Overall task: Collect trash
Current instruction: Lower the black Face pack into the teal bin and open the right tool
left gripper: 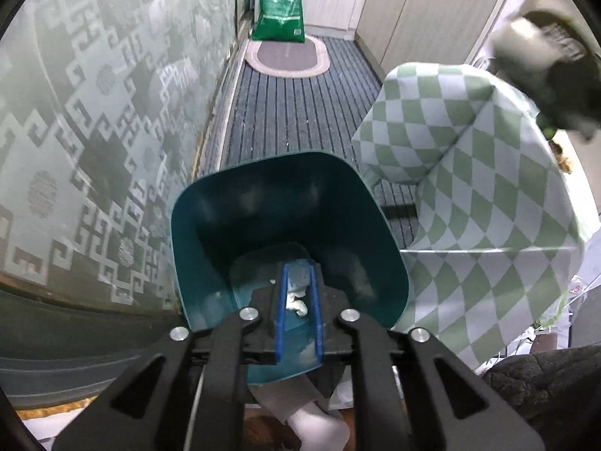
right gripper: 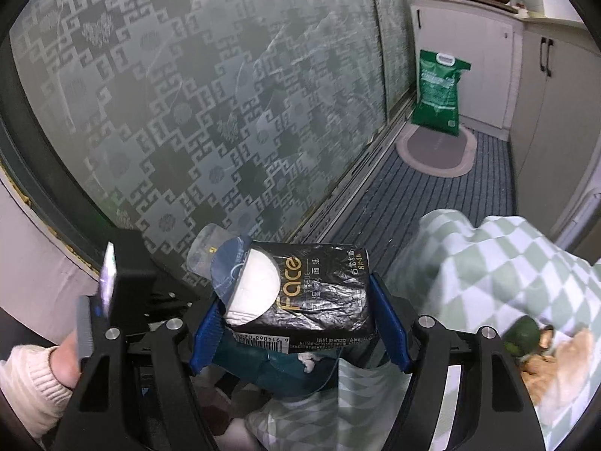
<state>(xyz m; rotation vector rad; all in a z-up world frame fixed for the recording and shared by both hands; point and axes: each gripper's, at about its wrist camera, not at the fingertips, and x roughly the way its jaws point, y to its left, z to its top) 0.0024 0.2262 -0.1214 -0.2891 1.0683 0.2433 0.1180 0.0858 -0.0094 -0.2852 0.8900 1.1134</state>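
My left gripper [left gripper: 298,274] is shut on the near rim of a teal plastic trash bin [left gripper: 285,203], holding it tilted with its mouth toward me; white tissue scraps [left gripper: 296,302] lie inside by the blue fingers [left gripper: 281,300]. My right gripper [right gripper: 300,293] is shut on a black "Face" tissue pack [right gripper: 308,293] with white tissue showing at its opening, held above the teal bin [right gripper: 270,372]. The right gripper with the pack shows blurred at the top right of the left wrist view [left gripper: 544,49].
A green-and-white diamond tablecloth [left gripper: 469,173] hangs over the table edge to the right of the bin. A patterned frosted glass door [left gripper: 94,131] runs along the left. A green sack [left gripper: 282,7] and an oval mat [left gripper: 287,54] sit on the striped floor; cabinets [right gripper: 552,94] behind.
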